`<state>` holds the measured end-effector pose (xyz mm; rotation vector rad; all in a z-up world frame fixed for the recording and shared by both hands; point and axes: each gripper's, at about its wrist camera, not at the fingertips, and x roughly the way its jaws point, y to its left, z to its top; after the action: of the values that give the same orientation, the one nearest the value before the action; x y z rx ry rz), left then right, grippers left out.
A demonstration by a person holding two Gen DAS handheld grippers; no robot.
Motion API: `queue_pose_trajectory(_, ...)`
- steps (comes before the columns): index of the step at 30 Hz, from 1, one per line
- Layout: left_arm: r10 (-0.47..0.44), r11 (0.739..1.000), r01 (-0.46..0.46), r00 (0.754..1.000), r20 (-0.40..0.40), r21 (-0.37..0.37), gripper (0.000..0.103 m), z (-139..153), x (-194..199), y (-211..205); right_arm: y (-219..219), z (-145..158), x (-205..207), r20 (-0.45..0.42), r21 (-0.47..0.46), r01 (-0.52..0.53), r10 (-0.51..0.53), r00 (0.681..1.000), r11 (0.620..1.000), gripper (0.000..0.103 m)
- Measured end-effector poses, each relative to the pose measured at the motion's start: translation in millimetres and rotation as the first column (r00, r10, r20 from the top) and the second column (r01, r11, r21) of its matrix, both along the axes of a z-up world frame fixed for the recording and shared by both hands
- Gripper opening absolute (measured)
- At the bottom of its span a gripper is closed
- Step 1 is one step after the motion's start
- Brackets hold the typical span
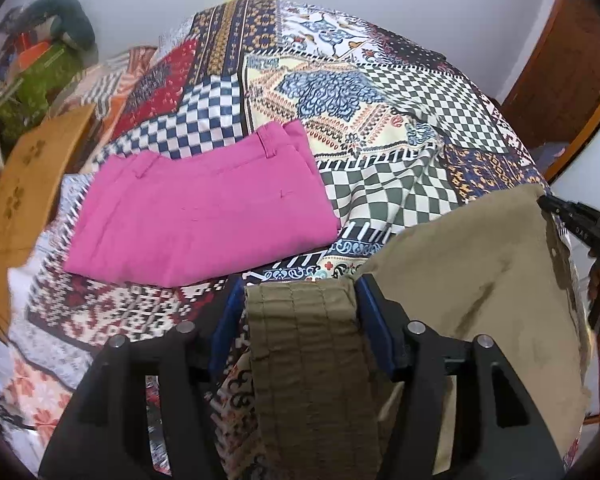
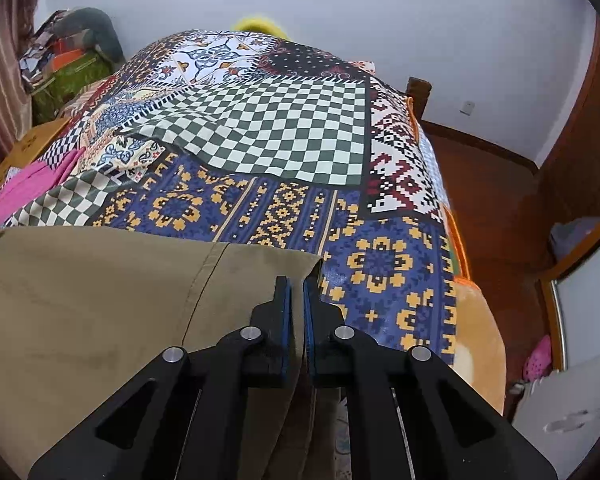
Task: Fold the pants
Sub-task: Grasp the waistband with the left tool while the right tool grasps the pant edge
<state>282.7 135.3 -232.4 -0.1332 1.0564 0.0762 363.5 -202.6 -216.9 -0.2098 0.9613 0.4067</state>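
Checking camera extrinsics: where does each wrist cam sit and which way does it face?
Left wrist: on the left gripper, facing across the bed; sees pink pants, khaki pants, the right gripper.
Right wrist: on the right gripper, facing up the bed toward the wall.
Shared: khaki pants, pink pants, bed.

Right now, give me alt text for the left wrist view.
The left tongs grip the ribbed waistband of olive-khaki cotton pants, whose far edge the right tongs hold. Beyond, folded pink pants lie on a multicoloured patchwork bedspread.
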Motion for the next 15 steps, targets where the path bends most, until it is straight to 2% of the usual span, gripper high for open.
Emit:
queue_pose_trajectory(2,-0.030,0.999,0.029,0.999,0.023,0.044,0.058,15,-7,-5,-2,9,-5,-0.011,0.018,0.000,0.001,1.000,1.000,0.014)
queue_pose_trajectory(6,-0.081,0.996,0.077,0.992,0.092,0.049,0.063,45,-23,-16,-1,36,-22,0.027,0.060,-0.031,0.029,0.999,0.998,0.046)
queue_pose_trajectory(10,-0.133,0.991,0.131,0.985,0.106,0.025,0.064,51,-28,-34,18,54,-40,0.042,0.123,-0.103,0.099,0.994,0.987,0.048)
queue_pose_trajectory(13,-0.156,0.987,0.157,0.986,0.063,-0.018,0.064,34,-25,-46,35,48,-47,-0.004,0.176,-0.142,0.145,0.989,0.974,0.049)
queue_pose_trajectory(15,-0.159,0.987,0.160,0.987,0.027,-0.032,0.064,21,-23,-52,51,35,-52,-0.041,0.175,-0.164,0.173,0.984,0.971,0.049)
